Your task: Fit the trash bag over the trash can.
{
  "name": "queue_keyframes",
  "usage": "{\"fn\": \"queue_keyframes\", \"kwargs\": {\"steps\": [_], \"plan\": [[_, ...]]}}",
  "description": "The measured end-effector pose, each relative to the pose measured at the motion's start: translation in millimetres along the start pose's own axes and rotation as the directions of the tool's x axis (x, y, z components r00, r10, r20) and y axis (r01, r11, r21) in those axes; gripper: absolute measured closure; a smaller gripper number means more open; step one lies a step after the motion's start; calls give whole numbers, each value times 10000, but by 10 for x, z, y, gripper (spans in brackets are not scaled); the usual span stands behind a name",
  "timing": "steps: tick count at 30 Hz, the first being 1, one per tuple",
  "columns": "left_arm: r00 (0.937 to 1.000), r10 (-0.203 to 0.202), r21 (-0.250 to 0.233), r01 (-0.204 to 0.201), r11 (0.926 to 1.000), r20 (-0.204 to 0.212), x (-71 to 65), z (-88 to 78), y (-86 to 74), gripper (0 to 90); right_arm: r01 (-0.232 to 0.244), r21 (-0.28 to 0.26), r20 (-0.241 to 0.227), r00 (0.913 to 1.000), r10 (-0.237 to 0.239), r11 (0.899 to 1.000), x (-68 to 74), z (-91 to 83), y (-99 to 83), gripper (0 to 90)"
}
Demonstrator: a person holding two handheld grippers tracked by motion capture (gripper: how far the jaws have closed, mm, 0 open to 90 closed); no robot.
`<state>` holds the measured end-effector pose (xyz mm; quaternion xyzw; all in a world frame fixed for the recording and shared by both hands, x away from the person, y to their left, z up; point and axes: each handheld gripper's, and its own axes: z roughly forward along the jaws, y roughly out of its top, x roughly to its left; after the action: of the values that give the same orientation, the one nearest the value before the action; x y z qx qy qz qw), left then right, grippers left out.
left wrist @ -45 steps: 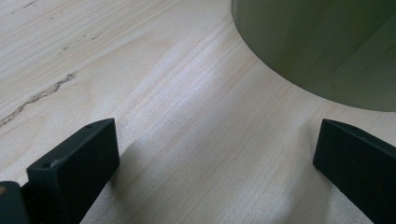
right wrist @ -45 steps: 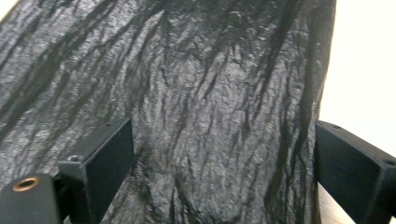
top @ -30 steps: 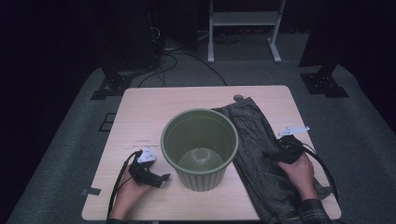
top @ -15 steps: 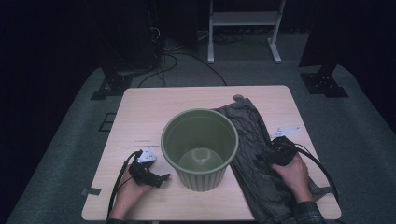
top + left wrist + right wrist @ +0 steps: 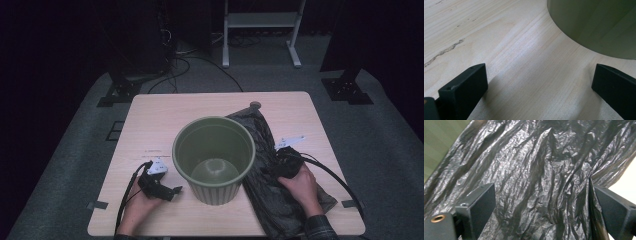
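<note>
The right tongs (image 5: 278, 159) sit on the black bag (image 5: 280, 200), jaws spread wide with crinkled plastic lying flat between them and a fold brushing the inner face of one jaw; nothing is pinched yet. The bag lies directly under and ahead of these tongs, spread on the table (image 5: 200, 107) beside the green bin (image 5: 214, 159), its near edge touching or tucked against the bin's side. Its long axis runs away from the person, from the table's front edge toward the far side, roughly along the line the right tongs point. The left tongs (image 5: 172, 191) rest on bare wood on the other side of the bin, jaws also spread and holding nothing, the bin's wall just ahead of them. The right hand (image 5: 300, 185) is plainly the nearer one to the bag, so a grab would likely fall to it, closing on a raised fold.
</note>
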<state>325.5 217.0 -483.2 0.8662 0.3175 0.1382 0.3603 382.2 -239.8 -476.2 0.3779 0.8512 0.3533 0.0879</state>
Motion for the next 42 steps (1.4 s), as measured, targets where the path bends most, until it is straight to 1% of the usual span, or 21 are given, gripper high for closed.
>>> {"fn": "queue_keyframes", "kwargs": {"steps": [4, 6, 11, 12, 14, 20, 21, 22, 23, 24, 25, 26, 31, 32, 35, 37, 40, 41, 42], "plan": [[10000, 2, 2, -2, 10000, 1, 0, 0, 0, 0, -47, -114, -259, 9997, 44, 9999, 58, 48, 37, 78], [10000, 10, -1, -10, 10000, 6, 0, 0, 0, 0, 109, -39, -226, 9997, -110, 9999, 109, 86, 73, 78], [10000, 9, -8, -9, 10000, 8, -3, 1, 0, 0, 358, 25, -386, 9986, -356, 9994, 216, 174, 156, 78], [10000, 12, -5, -12, 10000, 11, -2, 0, 0, 0, 356, 33, -419, 9985, -354, 9994, 234, 187, 170, 78], [10000, 14, -5, -14, 10000, 12, -3, 0, 0, 0, 309, -123, -589, 9978, -316, 9994, 250, 210, 178, 78], [10000, 17, -5, -17, 10000, 16, -3, 1, 0, 0, 98, -333, -727, 9973, -122, 9994, 280, 226, 186, 78], [10000, 16, -6, -16, 10000, 17, -3, 1, 0, 0, 145, -272, -678, 9976, -163, 9995, 292, 232, 193, 78], [10000, 17, -6, -17, 10000, 15, -3, 0, 0, 0, 337, -89, -491, 9982, -341, 9994, 329, 253, 211, 72], [10000, 19, -5, -19, 10000, 15, -3, 0, 0, 0, 499, -27, -422, 9979, -500, 9987, 359, 270, 226, 71], [10000, 18, -6, -18, 10000, 15, -3, 0, 0, 0, 533, -22, -434, 9976, -533, 9986, 379, 282, 235, 71], [10000, 17, -6, -17, 10000, 15, -3, 1, 0, 0, 525, -136, -574, 9969, -532, 9985, 392, 296, 238, 71], [10000, 19, -4, -19, 10000, 16, -3, 0, 0, 0, 469, -179, -578, 9972, -479, 9987, 397, 300, 237, 72], [10000, 19, -6, -19, 10000, 18, -3, 1, 0, 0, 533, -265, -297, 9981, -541, 9982, 431, 310, 222, 72], [10000, 19, -4, -19, 10000, 19, -3, 0, 0, 0, 596, -341, -253, 9979, -604, 9976, 445, 319, 217, 71], [10000, 20, -6, -19, 10000, 19, -3, 1, -1, 0, 932, -426, 111, 9956, -928, 9947, 494, 336, 194, 78], [10000, 21, -6, -21, 10000, 19, -3, 0, -1, 0, 1133, -433, 368, 9931, -1117, 9926, 520, 342, 180, 99], [10000, 22, -4, -22, 10000, 18, -3, 0, -1, 0, 1097, -457, 455, 9932, -1076, 9929, 527, 332, 178, 135], [10000, 23, -4, -23, 10000, 19, -3, 0, 0, 0, 1064, -470, 477, 9934, -1042, 9932, 525, 328, 178, 156], [10000, 22, -5, -22, 10000, 19, -3, 1, 0, 0, 1013, -467, 506, 9938, -989, 9938, 525, 319, 181, 197]]}}
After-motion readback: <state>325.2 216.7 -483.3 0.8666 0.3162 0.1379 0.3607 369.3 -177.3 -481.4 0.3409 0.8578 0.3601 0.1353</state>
